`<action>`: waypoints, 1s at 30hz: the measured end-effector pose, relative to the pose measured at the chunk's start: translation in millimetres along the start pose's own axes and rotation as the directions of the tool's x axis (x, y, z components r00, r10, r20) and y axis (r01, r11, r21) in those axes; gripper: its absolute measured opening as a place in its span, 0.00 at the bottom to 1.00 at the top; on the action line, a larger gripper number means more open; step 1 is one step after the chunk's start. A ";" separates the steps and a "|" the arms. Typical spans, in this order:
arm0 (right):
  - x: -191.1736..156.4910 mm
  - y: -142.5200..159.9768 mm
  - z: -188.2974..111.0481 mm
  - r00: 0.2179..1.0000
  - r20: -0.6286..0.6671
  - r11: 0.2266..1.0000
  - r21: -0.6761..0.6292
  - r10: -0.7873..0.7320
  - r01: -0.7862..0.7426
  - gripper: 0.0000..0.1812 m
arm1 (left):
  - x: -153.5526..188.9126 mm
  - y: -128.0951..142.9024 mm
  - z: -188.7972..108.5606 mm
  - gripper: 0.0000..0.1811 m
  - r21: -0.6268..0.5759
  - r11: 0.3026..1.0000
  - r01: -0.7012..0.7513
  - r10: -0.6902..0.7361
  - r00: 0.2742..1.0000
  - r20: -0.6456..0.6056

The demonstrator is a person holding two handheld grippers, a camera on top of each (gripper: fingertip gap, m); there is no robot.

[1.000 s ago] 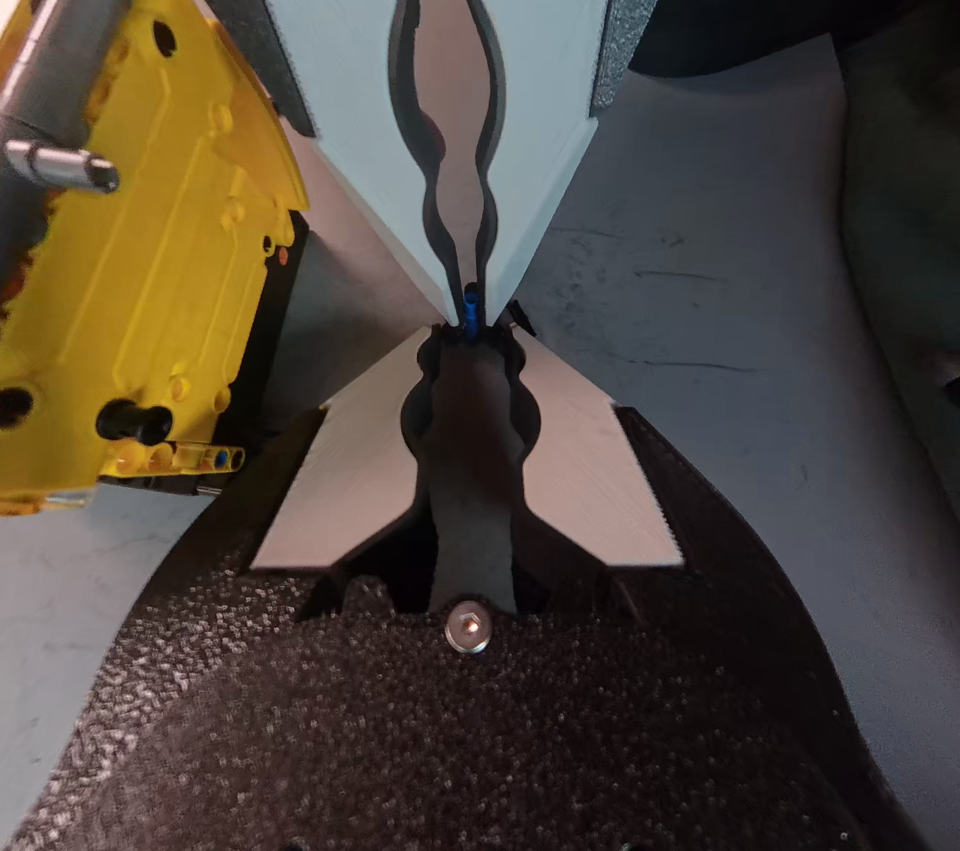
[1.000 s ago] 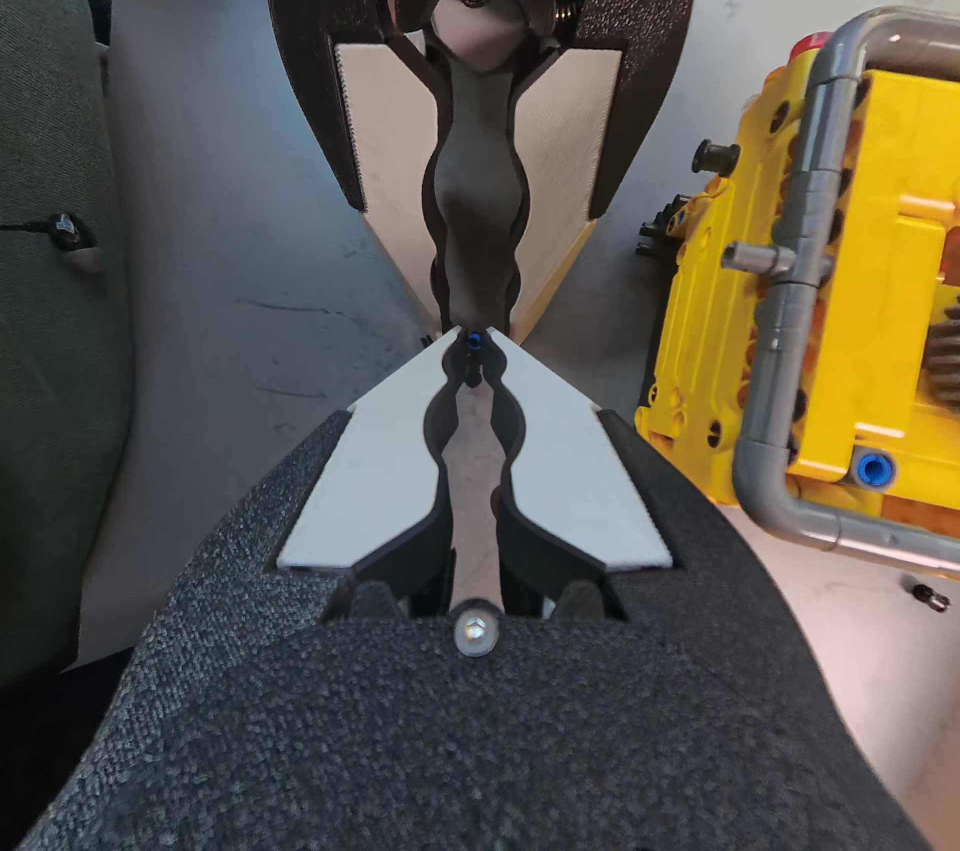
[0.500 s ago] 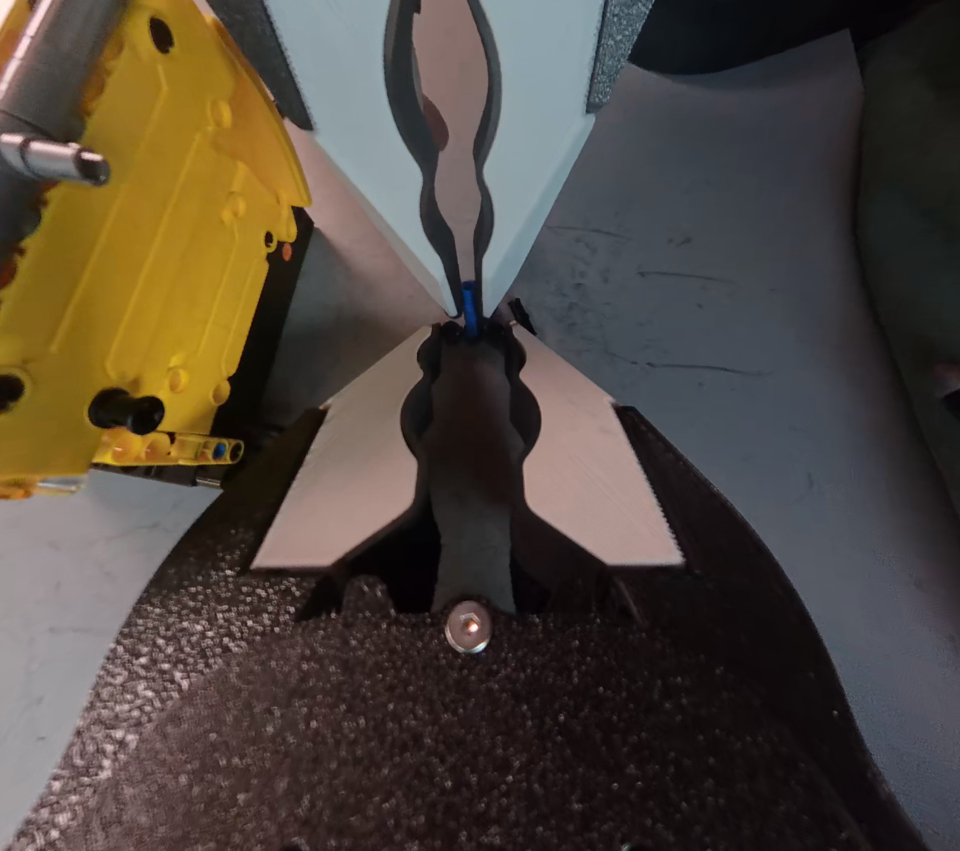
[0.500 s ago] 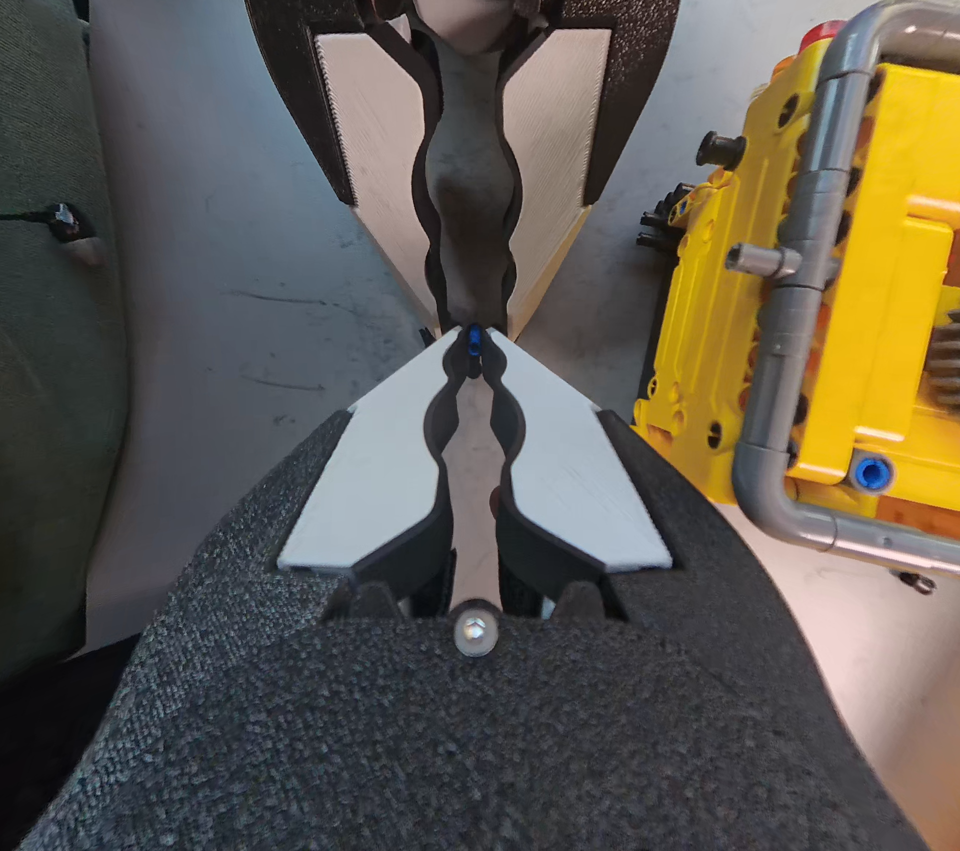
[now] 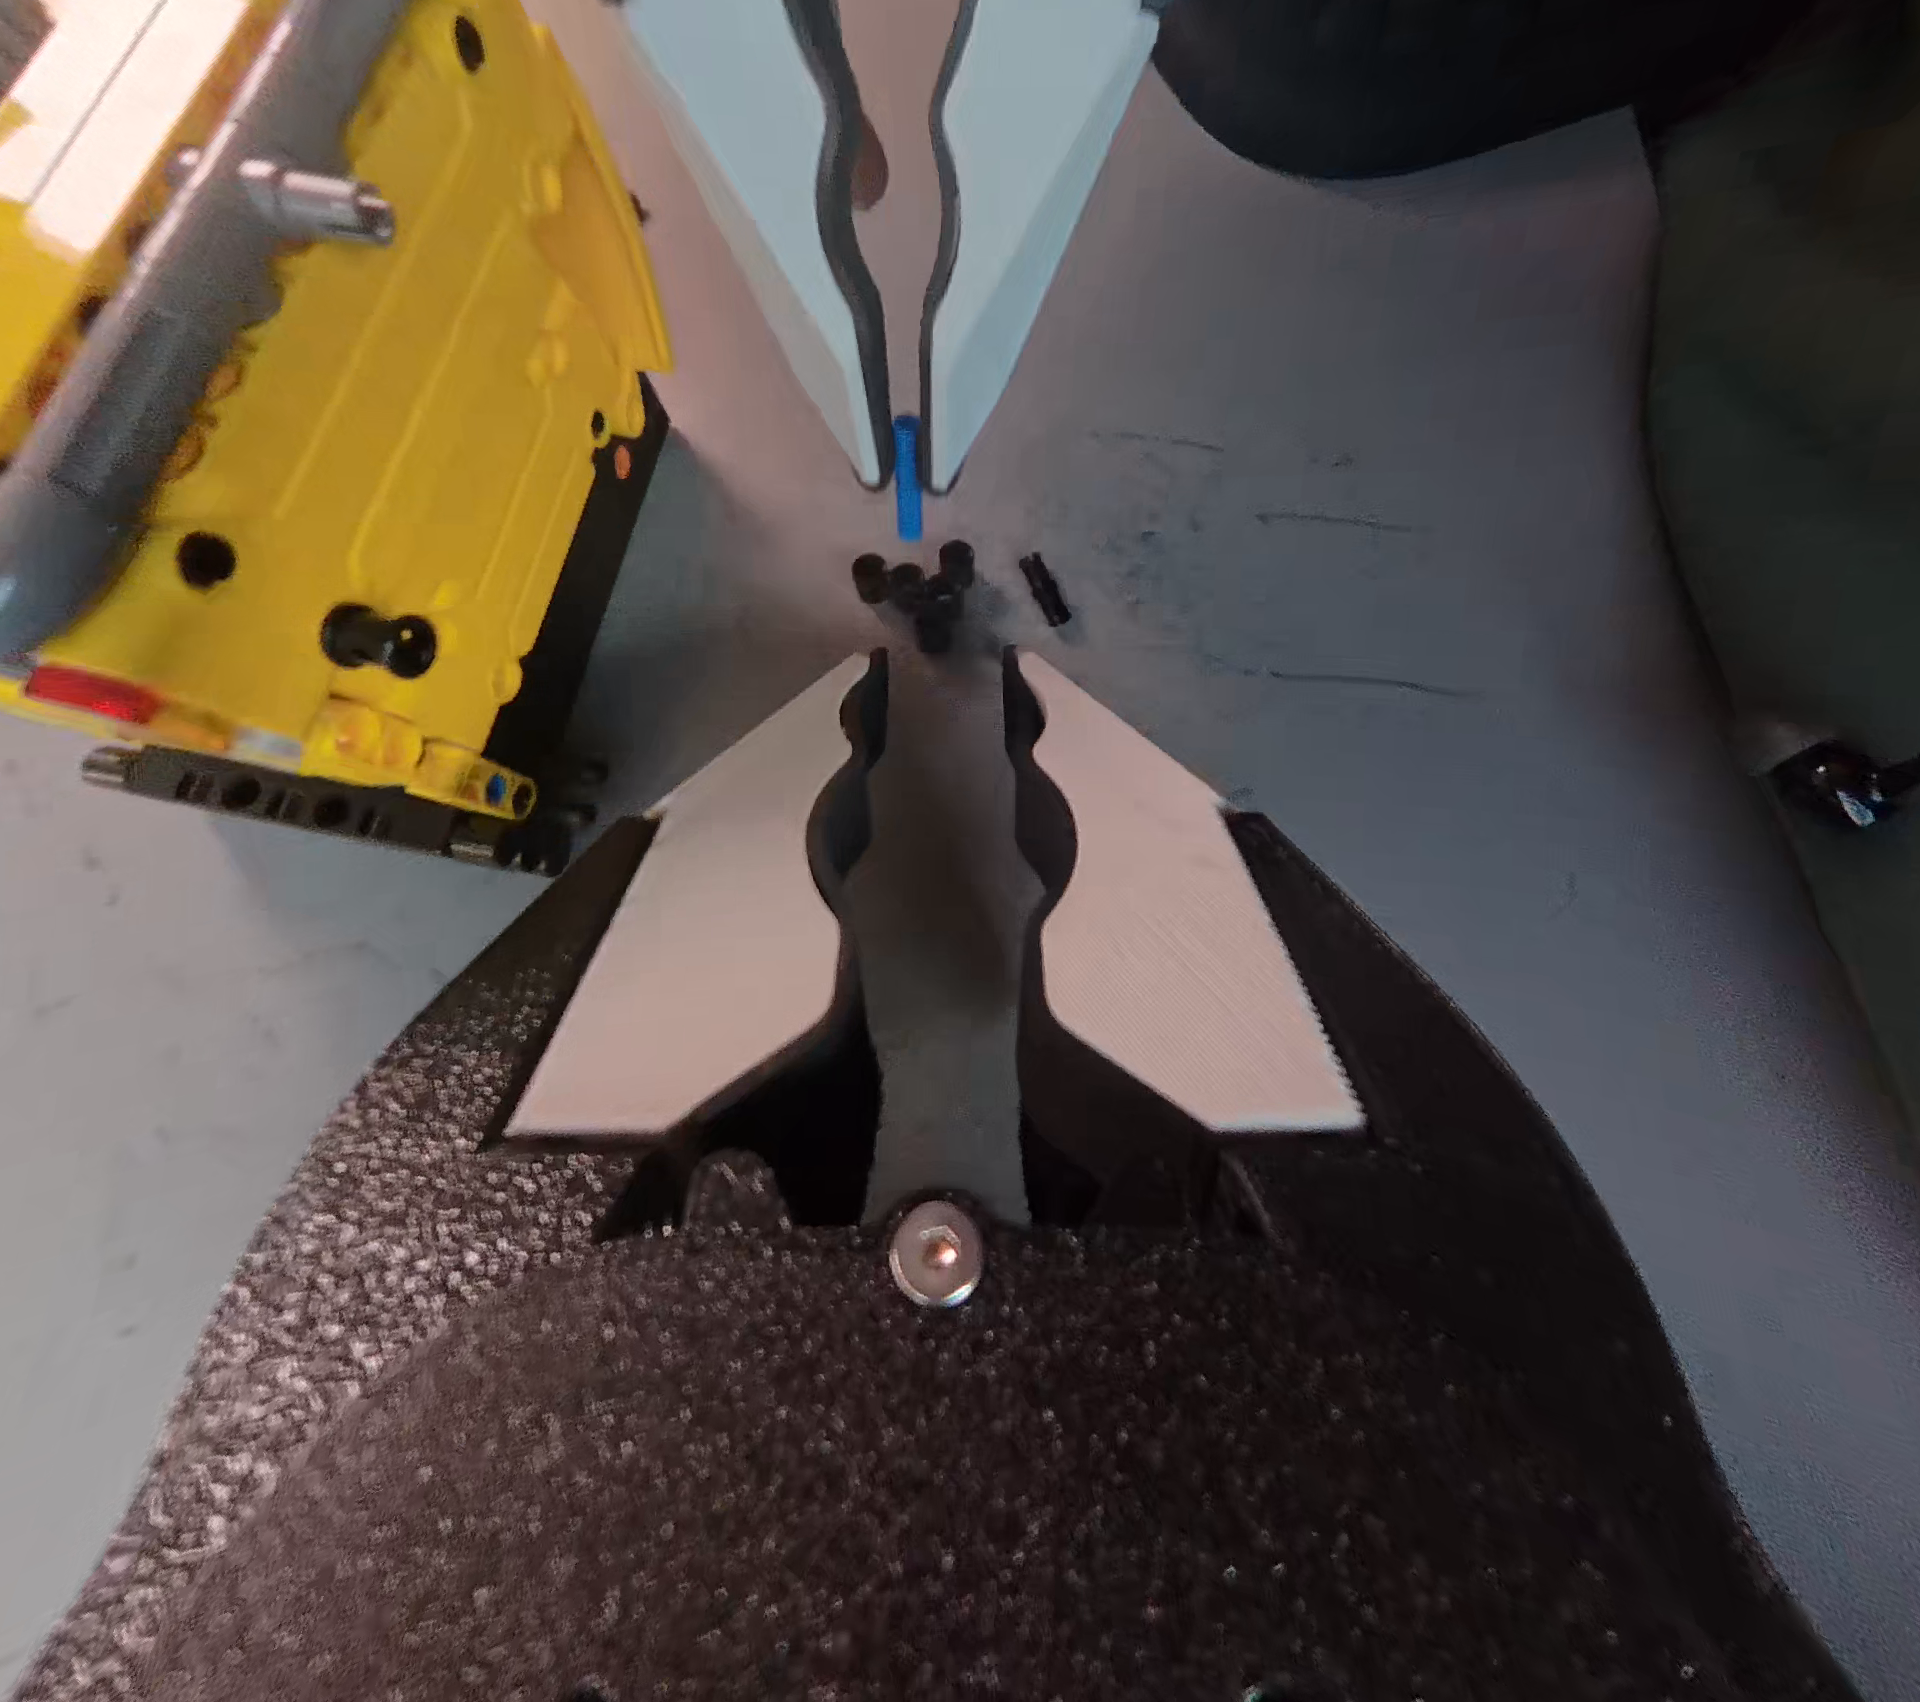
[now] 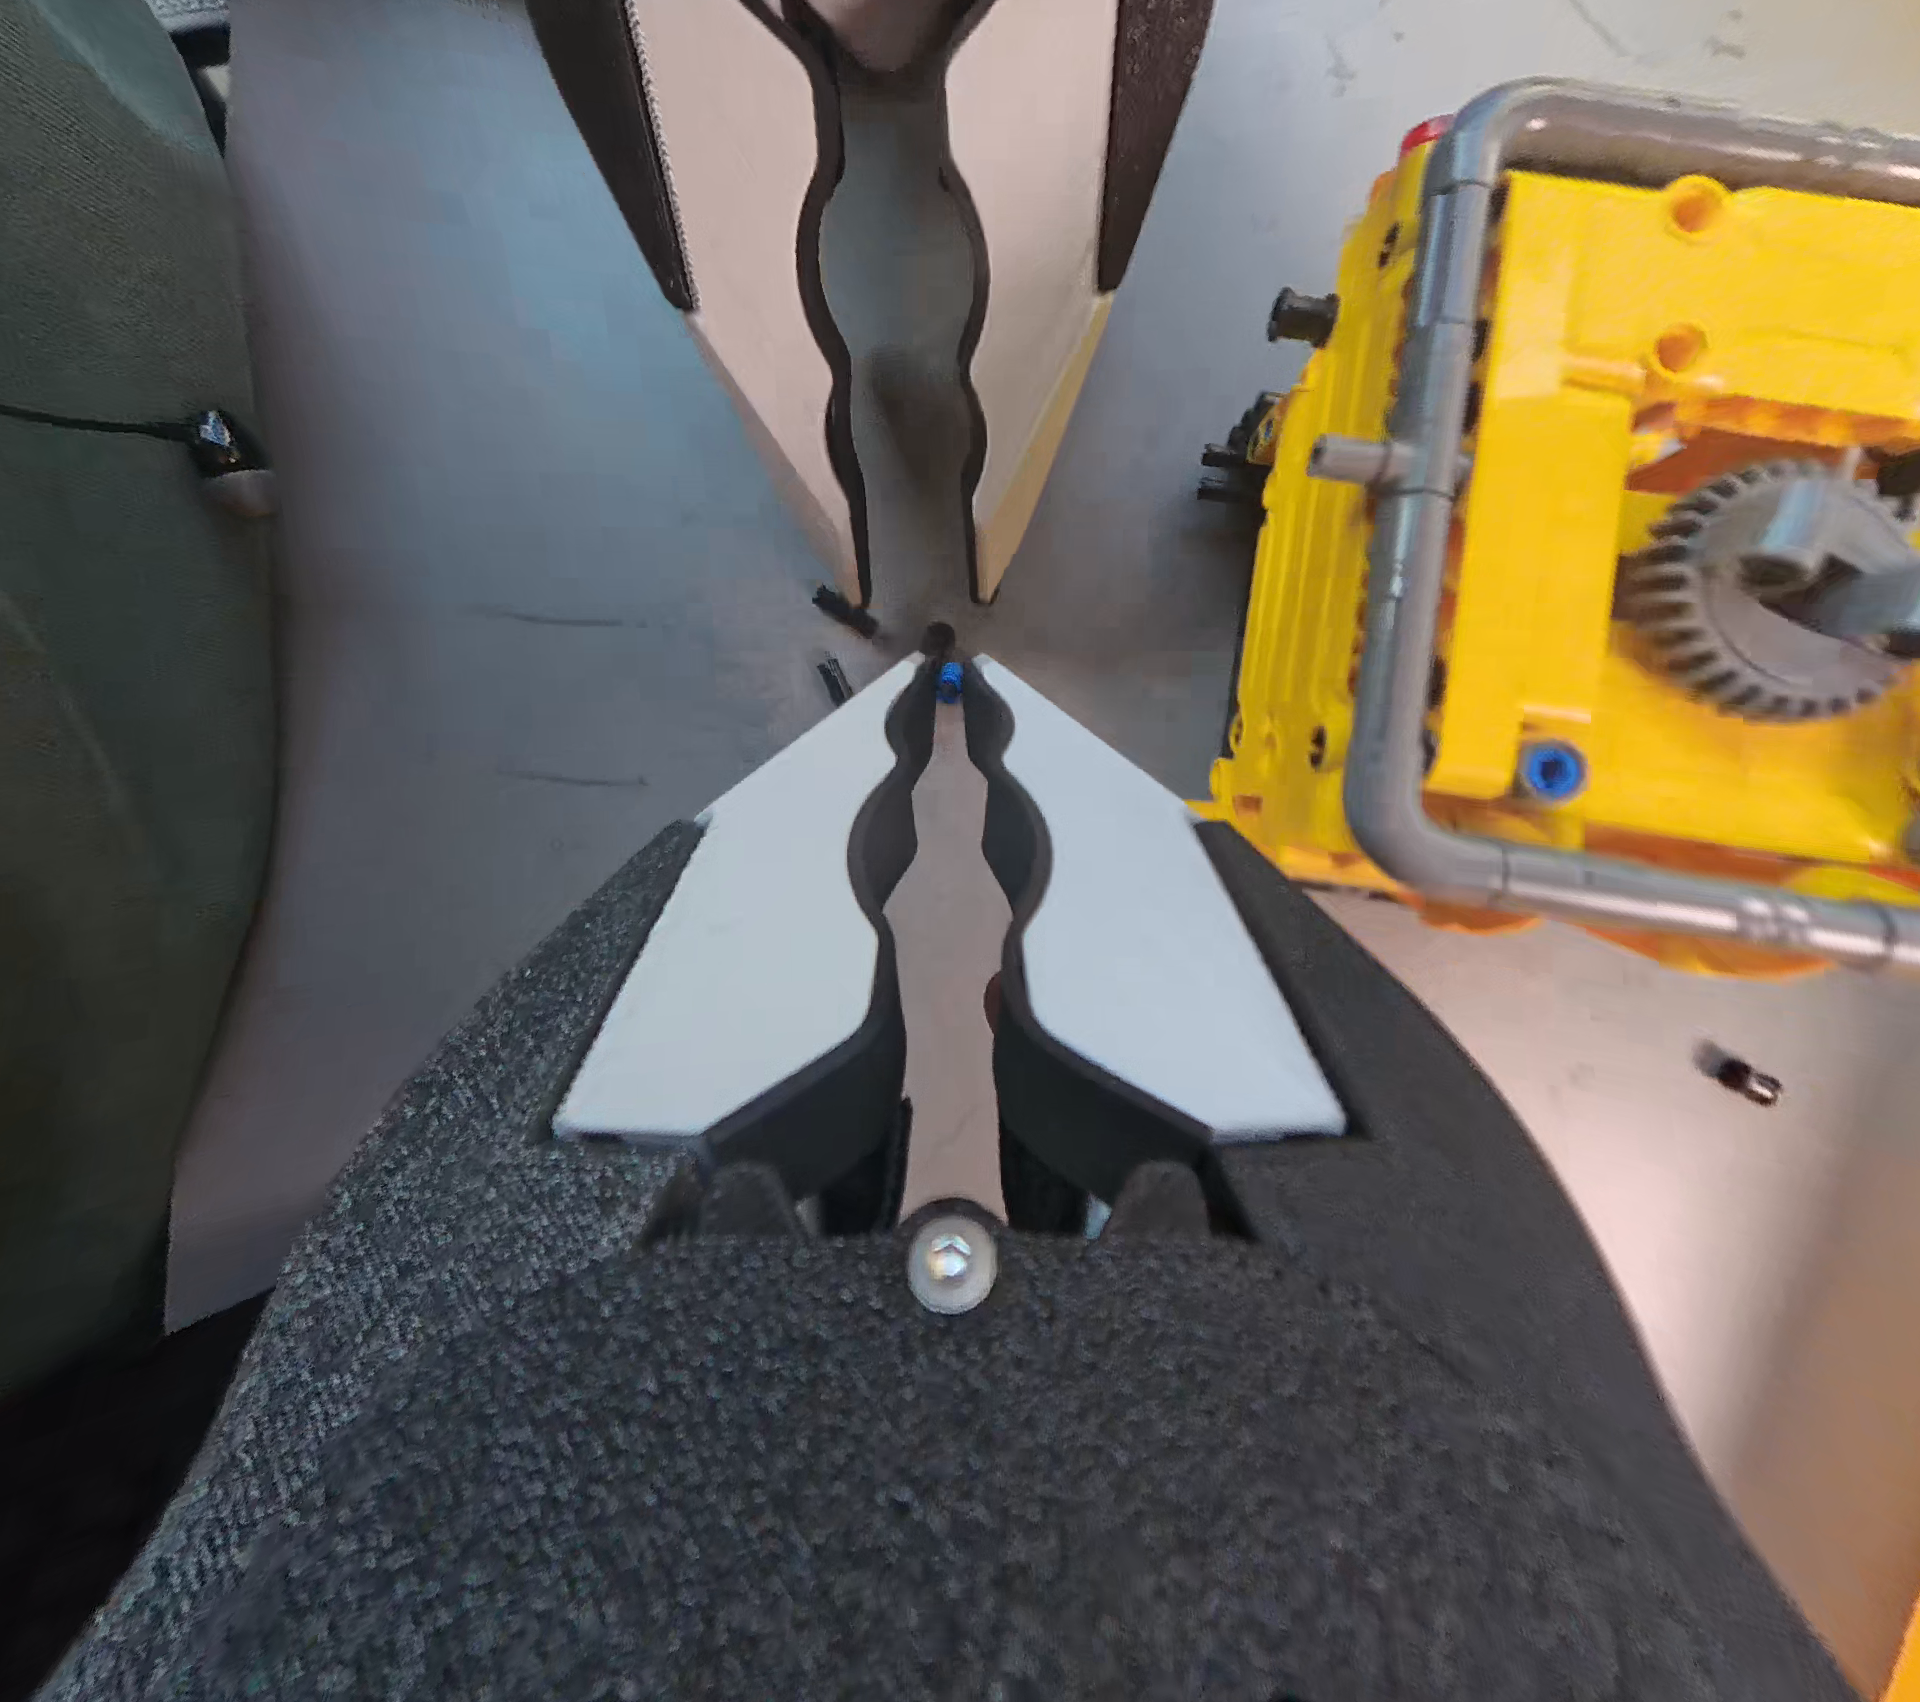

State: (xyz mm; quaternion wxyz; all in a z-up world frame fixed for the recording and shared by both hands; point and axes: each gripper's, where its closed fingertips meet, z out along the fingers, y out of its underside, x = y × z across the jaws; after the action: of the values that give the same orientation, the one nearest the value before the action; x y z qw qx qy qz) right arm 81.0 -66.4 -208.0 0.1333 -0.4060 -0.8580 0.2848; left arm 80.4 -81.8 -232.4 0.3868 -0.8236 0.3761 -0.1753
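Since half a second ago the two tongs have drawn apart: their tips were nearly touching then, and now a gap of bare table lies between them. The left gripper point(image 5: 940, 665) has let go and its jaws stand open with nothing between them. The right gripper point(image 6: 948, 673) is closed on the small blue pin point(image 6: 948, 682), which sticks out a little past its tips, toward the left tongs.

Between the two pairs of tips lies a small cluster of black connector pieces point(image 5: 914, 598) on the table, just in front of the open left tongs. One more black pin point(image 5: 1044, 587) lies just to the right of the cluster, seen from the left tongs.

The blue pin seems to me a light, stiff plastic part, smooth and round, so it may roll or twist in the grip. I think it is best held across its middle, as the right tongs hold it near one end only.

The yellow brick-built model point(image 6: 1558, 509), with a grey bent tube point(image 6: 1403, 509) and a dark gear point(image 6: 1766, 592), stands on the right of the right tongs, well apart from the tips.

The table point(image 5: 1351, 457) is pale grey, flat and scuffed with dark marks. A grey-green fabric seat point(image 6: 104, 509) is at the left of the right tongs.
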 end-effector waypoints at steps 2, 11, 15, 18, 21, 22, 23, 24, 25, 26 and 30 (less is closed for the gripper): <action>2.1 7.0 -8.0 1.000 -0.031 1.000 0.030 0.002 -0.001 0.02 | -3.8 2.6 -4.3 0.11 -0.002 1.000 -0.001 0.001 1.000 0.021; -4.1 10.9 -17.2 0.993 -0.118 0.974 0.226 0.004 0.023 0.03 | -1.3 0.1 2.0 0.10 -0.002 1.000 -0.011 0.011 1.000 0.025; -11.4 8.8 -10.3 0.994 -0.103 0.969 0.243 -0.025 0.050 0.03 | -0.9 -2.4 7.6 0.09 -0.012 1.000 -0.022 0.022 0.999 0.033; -8.1 16.8 -4.9 0.993 -0.113 0.976 0.210 -0.028 0.052 0.03 | -2.9 -0.9 11.2 0.06 -0.033 0.999 -0.029 0.031 0.998 0.050; -1.4 22.8 -6.5 0.989 -0.148 0.979 0.198 -0.024 0.053 0.03 | -5.3 1.3 12.1 0.04 -0.048 0.998 -0.041 0.044 0.997 0.070; 3.9 28.8 -6.5 0.982 -0.183 0.983 0.171 -0.035 0.067 0.03 | -6.3 2.0 12.0 0.04 -0.051 0.998 -0.042 0.046 0.996 0.076; 9.1 35.8 -6.1 0.974 -0.220 0.987 0.137 -0.052 0.083 0.03 | -7.2 2.7 11.9 0.04 -0.054 0.998 -0.042 0.046 0.996 0.080; 11.3 42.5 -4.8 0.969 -0.237 0.990 0.109 -0.064 0.092 0.03 | -8.0 3.3 11.7 0.03 -0.056 0.997 -0.043 0.047 0.995 0.084; 11.8 48.1 -3.1 0.968 -0.242 0.992 0.085 -0.070 0.094 0.03 | -8.6 3.6 11.6 0.03 -0.057 0.997 -0.043 0.048 0.995 0.085; 12.7 53.4 -1.6 0.965 -0.251 0.994 0.060 -0.077 0.095 0.03 | -8.7 3.7 11.7 0.03 -0.058 0.997 -0.042 0.047 0.995 0.085; 11.5 55.9 -1.1 0.967 -0.247 0.996 0.049 -0.063 0.077 0.03 | -9.2 3.6 11.6 0.03 -0.058 0.997 -0.041 0.046 0.995 0.086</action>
State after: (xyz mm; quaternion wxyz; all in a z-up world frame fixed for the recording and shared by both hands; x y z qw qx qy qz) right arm 108.9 -28.6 -240.5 0.2599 -0.4034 -0.8402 0.2526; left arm 79.4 -70.5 -242.6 0.3832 -0.8326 0.3815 -0.1199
